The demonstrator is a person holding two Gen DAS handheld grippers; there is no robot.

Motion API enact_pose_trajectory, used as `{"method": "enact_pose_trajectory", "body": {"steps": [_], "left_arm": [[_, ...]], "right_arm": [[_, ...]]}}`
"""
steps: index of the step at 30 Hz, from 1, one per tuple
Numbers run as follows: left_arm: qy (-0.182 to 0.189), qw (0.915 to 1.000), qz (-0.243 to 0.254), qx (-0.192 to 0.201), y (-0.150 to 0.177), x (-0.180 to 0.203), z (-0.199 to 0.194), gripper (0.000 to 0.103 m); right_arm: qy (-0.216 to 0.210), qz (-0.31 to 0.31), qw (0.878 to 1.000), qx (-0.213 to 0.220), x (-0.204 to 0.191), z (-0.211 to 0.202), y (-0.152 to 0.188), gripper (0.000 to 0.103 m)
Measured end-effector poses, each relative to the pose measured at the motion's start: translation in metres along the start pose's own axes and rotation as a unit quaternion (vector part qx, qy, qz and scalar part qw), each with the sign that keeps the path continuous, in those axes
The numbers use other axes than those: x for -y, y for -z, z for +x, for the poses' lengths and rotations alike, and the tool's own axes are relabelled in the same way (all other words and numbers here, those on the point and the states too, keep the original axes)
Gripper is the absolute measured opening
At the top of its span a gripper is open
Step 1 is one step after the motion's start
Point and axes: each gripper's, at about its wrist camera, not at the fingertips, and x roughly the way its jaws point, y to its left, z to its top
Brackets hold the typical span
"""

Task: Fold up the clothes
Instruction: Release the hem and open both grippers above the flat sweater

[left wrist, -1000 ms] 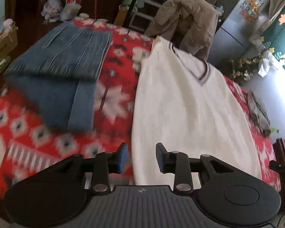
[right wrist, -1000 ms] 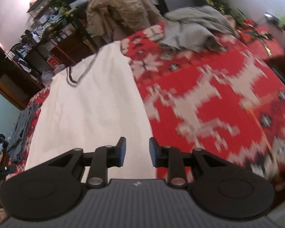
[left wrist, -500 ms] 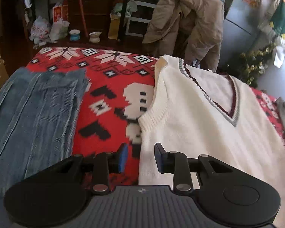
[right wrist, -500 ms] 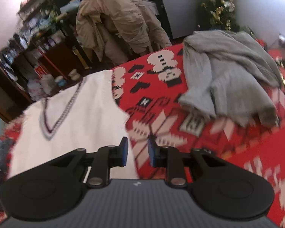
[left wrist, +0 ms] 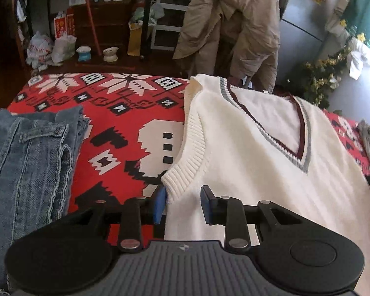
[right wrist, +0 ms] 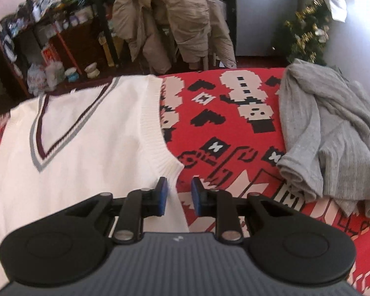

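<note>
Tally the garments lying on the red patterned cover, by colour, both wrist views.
White: 1, the V-neck vest
Blue: 1, the folded denim
Grey: 1, the crumpled grey top
Total: 3 on the cover. The beige coat hangs behind it and is not counted.

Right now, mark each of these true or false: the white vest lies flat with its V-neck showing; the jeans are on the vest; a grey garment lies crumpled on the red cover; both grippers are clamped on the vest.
1. The white vest lies flat, V-neck showing: true.
2. The jeans are on the vest: false; they lie beside it, apart, with red cover between.
3. A grey garment lies crumpled on the red cover: true.
4. Both grippers are clamped on the vest: false; the left gripper and right gripper stand open at its armhole edges.
</note>
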Motion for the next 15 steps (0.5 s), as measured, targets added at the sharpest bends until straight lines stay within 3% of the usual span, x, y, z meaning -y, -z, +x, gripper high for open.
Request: {"method": "enact_pose_trajectory", "body": {"steps": [5, 6, 7, 9, 15], "left_arm": [[-0.009, 0.9996, 0.025, 0.006, 0.003, 0.005, 0.001, 0.029], [-0.010, 0.9995, 0.029, 0.007, 0.003, 0.006, 0.002, 0.027], [-0.015, 0.9993, 0.033, 0.008, 0.003, 0.007, 0.003, 0.023], [-0.018, 0.9990, 0.040, 0.011, 0.003, 0.008, 0.003, 0.010], [-0.048, 0.9960, 0.073, 0.021, 0.006, 0.011, -0.001, 0.007]], "right_arm": [[0.008, -0.018, 1.000, 0.003, -0.008, 0.002, -0.002, 0.024], [0.012, -0.018, 1.000, 0.007, -0.008, 0.002, -0.002, 0.022], [0.017, -0.019, 1.000, 0.010, -0.008, 0.001, -0.002, 0.011], [0.025, -0.020, 0.999, 0.017, -0.009, 0.000, -0.003, 0.007], [0.045, -0.002, 0.998, 0.036, 0.003, -0.004, -0.005, 0.005]]}}
